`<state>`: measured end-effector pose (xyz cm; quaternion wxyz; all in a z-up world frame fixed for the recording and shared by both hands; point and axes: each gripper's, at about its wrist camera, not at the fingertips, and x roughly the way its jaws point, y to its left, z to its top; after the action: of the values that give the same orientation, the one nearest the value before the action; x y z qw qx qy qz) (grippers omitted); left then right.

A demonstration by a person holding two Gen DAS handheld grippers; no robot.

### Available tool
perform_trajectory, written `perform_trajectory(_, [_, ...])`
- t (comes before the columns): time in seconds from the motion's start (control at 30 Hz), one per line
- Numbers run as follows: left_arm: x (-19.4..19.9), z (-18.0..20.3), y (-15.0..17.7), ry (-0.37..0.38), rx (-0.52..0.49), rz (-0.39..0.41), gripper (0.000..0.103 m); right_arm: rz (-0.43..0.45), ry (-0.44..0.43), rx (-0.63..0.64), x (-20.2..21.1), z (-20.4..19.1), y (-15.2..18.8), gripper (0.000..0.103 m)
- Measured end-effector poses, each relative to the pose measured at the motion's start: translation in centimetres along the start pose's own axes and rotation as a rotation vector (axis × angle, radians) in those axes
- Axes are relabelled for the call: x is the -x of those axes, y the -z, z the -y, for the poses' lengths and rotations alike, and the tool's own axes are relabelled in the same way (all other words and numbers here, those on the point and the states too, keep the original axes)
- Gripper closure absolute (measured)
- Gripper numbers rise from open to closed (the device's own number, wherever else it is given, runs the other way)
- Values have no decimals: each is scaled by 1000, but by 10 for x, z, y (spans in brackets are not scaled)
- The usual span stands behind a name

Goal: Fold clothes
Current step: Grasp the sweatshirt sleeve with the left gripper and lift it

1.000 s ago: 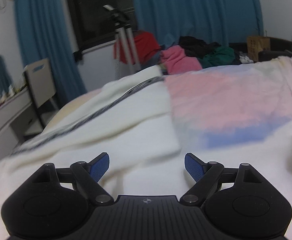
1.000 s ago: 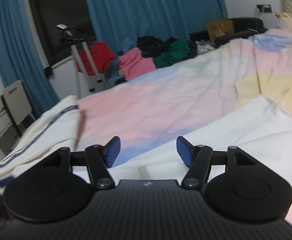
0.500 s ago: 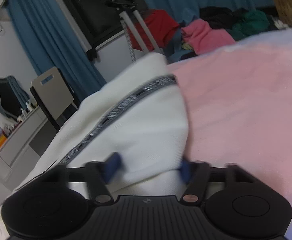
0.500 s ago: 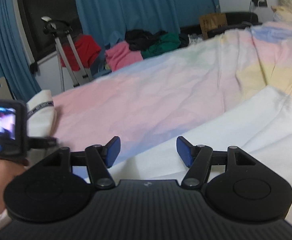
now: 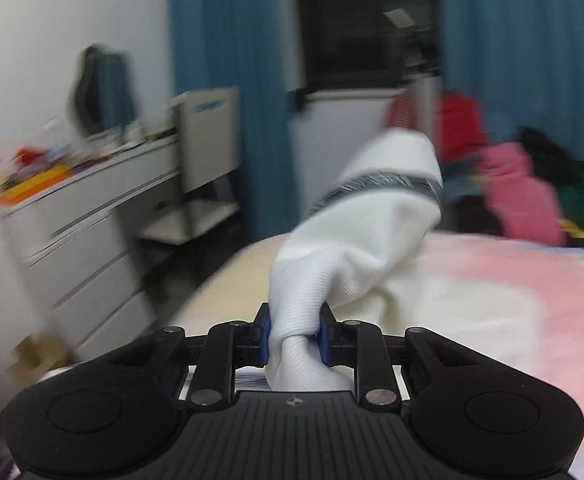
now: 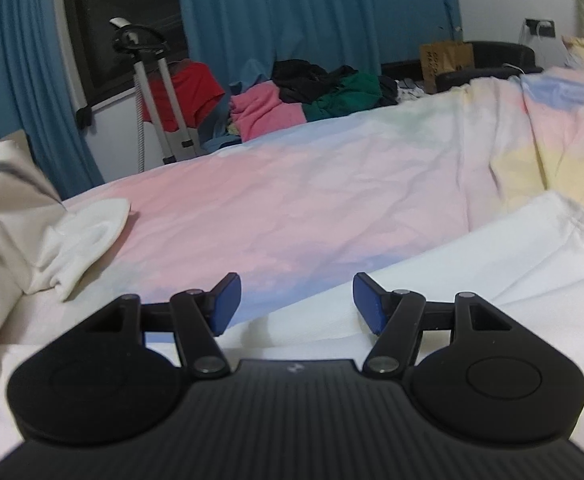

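Note:
A white garment (image 5: 356, 240) with a dark grey striped band lies on the bed. My left gripper (image 5: 294, 338) is shut on a bunched fold of it and holds that part lifted, the band hanging over above the fingers. In the right wrist view the same garment (image 6: 80, 240) rises at the far left, and its lower part (image 6: 472, 272) spreads white across the bed to the right. My right gripper (image 6: 296, 304) is open and empty, low over the near edge of the white cloth.
The bed has a pink, blue and yellow pastel cover (image 6: 292, 200). A white dresser (image 5: 92, 216) and a chair (image 5: 208, 152) stand left of the bed. A heap of clothes (image 6: 312, 96), a stand (image 6: 152, 96) and blue curtains (image 6: 292, 12) are behind.
My left gripper closed on the white garment and lifted it, swinging left toward the dresser. My right gripper stayed open and nearly still.

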<state>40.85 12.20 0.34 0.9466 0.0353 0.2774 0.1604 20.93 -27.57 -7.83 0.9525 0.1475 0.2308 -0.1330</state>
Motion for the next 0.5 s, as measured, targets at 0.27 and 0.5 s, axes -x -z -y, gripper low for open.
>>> perform_trajectory(0.27, [-41,-41,31,39,41,-116,54,-4,-76,33,-5,-20,9,39])
perform_trajectory(0.5, [47,-39,38,145,-21,10,28,33,-155,74,2,-35,11,39])
